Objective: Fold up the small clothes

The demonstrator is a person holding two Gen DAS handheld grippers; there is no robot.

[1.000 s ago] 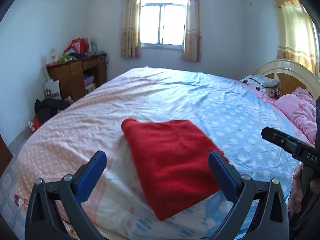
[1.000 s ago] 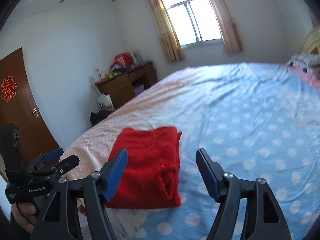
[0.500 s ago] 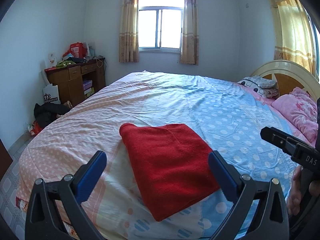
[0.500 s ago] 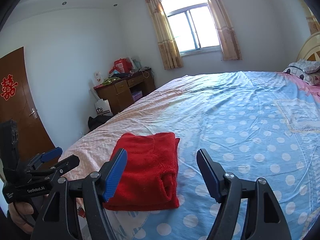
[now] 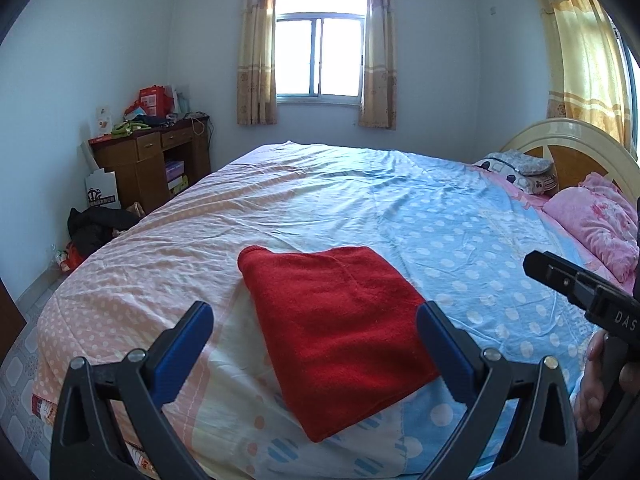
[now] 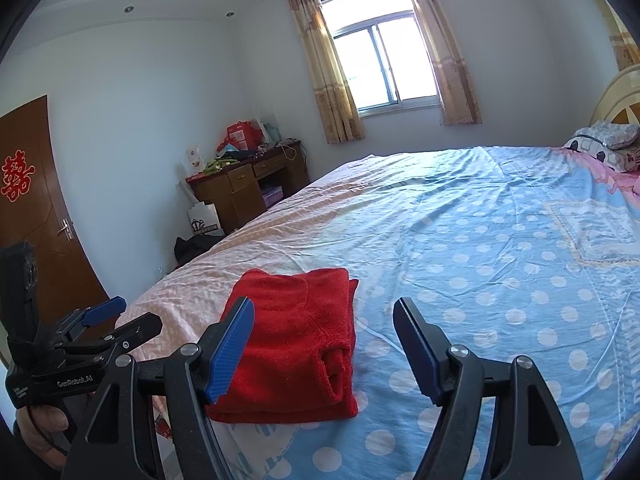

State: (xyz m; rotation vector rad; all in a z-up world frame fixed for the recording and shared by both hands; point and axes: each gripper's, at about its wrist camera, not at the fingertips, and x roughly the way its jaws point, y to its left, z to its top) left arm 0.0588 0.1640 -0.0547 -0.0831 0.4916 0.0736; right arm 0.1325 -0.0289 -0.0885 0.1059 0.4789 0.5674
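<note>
A red garment [image 5: 340, 320] lies folded into a neat rectangle on the bed [image 5: 400, 208], close to its near edge. The right wrist view shows the red garment [image 6: 296, 340] with a rolled fold along its right side. My left gripper [image 5: 314, 316] hovers just in front of it, blue pads wide apart and nothing between them. My right gripper [image 6: 323, 306] is open too, to the right of the cloth and clear of it. Each camera catches the other tool at its edge: the right gripper [image 5: 560, 276] and the left gripper [image 6: 116, 320], each held by a hand.
A cluttered wooden desk [image 5: 152, 160] stands by the far left wall, with a black bag [image 5: 96, 224] on the floor beside it. Pillows [image 5: 516, 168] and a pink blanket [image 5: 596, 220] lie by the headboard at right. A brown door [image 6: 36, 208] is at left.
The earliest frames are blurred and the views have since steadied. The folded garment lies as before, and both grippers stay open in about the same places.
</note>
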